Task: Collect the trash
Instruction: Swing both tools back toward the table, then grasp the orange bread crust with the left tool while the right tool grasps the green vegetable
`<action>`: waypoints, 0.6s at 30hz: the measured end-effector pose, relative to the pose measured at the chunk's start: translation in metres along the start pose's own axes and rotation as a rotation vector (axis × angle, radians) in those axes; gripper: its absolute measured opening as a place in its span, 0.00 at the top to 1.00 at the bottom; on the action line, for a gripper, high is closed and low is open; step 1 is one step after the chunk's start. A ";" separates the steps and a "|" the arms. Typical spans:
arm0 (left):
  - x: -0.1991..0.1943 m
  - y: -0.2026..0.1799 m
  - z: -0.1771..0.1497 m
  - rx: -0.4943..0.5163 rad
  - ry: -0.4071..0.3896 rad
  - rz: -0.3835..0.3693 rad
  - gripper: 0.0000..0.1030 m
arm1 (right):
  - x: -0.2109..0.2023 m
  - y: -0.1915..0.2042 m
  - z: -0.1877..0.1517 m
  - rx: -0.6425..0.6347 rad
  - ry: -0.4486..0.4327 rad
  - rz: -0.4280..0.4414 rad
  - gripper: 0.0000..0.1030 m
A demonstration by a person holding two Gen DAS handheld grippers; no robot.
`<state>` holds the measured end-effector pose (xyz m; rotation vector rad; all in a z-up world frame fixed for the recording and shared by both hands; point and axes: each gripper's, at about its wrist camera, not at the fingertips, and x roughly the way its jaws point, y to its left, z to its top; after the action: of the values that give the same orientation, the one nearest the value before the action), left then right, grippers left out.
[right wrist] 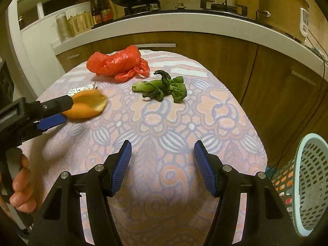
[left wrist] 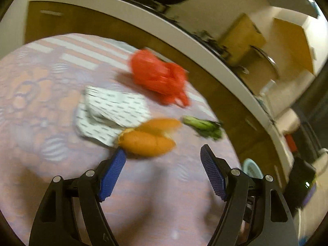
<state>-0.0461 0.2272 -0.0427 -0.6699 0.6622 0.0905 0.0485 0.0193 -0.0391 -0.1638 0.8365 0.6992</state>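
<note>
An orange peel (left wrist: 147,137) lies on the patterned tablecloth (left wrist: 41,102), just ahead of my open left gripper (left wrist: 162,153); its left pad (left wrist: 114,168) is close beside the peel. In the right wrist view the left gripper (right wrist: 63,110) reaches in from the left, its jaws either side of the peel (right wrist: 88,104); contact is unclear. A red plastic bag (right wrist: 116,63), a wilted green vegetable (right wrist: 164,89) and a printed white wrapper (left wrist: 110,112) lie on the table. My right gripper (right wrist: 162,153) is open and empty, above the near middle of the table.
A pale blue mesh basket (right wrist: 307,184) stands beside the table at the right. A kitchen counter (right wrist: 184,23) with a wok, bottles and a pot runs behind the table, wooden cabinets below. The left wrist view is motion-blurred.
</note>
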 end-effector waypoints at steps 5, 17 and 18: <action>0.010 -0.016 -0.013 0.019 0.078 -0.089 0.29 | 0.000 -0.006 0.000 0.027 0.000 0.006 0.37; -0.012 -0.042 0.002 0.249 -0.013 0.136 0.27 | 0.003 -0.010 0.000 0.046 0.021 0.012 0.34; -0.010 -0.044 0.005 0.270 -0.019 0.155 0.27 | 0.003 -0.010 0.000 0.044 0.022 0.010 0.34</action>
<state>-0.0388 0.1969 -0.0101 -0.3572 0.6925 0.1475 0.0562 0.0133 -0.0425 -0.1277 0.8737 0.6891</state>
